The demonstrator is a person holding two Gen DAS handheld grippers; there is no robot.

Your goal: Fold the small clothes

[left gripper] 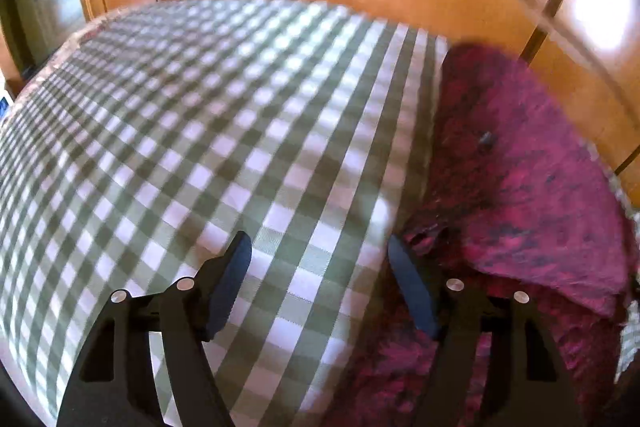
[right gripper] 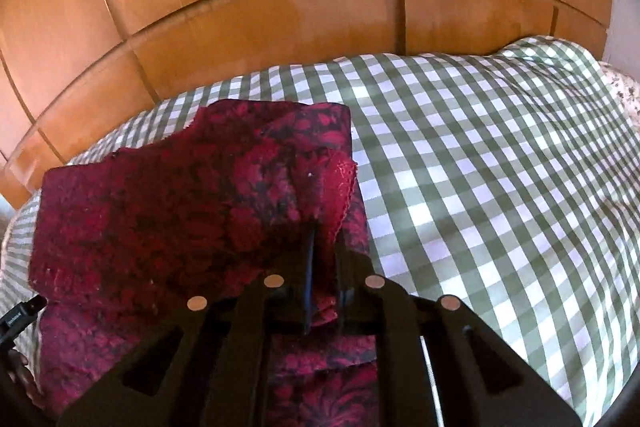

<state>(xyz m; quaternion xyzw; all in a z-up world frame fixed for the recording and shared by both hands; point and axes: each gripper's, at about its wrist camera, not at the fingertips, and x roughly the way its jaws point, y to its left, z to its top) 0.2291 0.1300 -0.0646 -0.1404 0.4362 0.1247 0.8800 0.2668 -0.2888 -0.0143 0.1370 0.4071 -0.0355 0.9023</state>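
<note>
Folding is mid-way, by the look of it: the dark red floral cloth (right gripper: 168, 211) lies on the green-and-white checked bedspread (right gripper: 480, 187), near the edge closest to the wooden wardrobe doors (right gripper: 280, 7), and one flap is already doubled over the rest. The right hand-held gripper (right gripper: 324, 267) is clenched on a bunched edge of that flap, with cloth pinched between the near-closed jaws. The left hand-held gripper (left gripper: 320, 279) is released, jaws wide, hanging over bare bedspread just beside the cloth's ragged near edge (left gripper: 424, 243), holding nothing.

My guess for the next move: lay the held flap down flat and square it with the layer below, then let the left one pin or grab that loose edge. It's soft fabric, so it'll sag and bunch if dragged.

Nothing much in the way, the bedspread is bare to one side. The left view is blurry, so details there are iffy. A bit of black gear (right gripper: 20, 315) pokes in at the right view's left edge; can't tell what it is.
</note>
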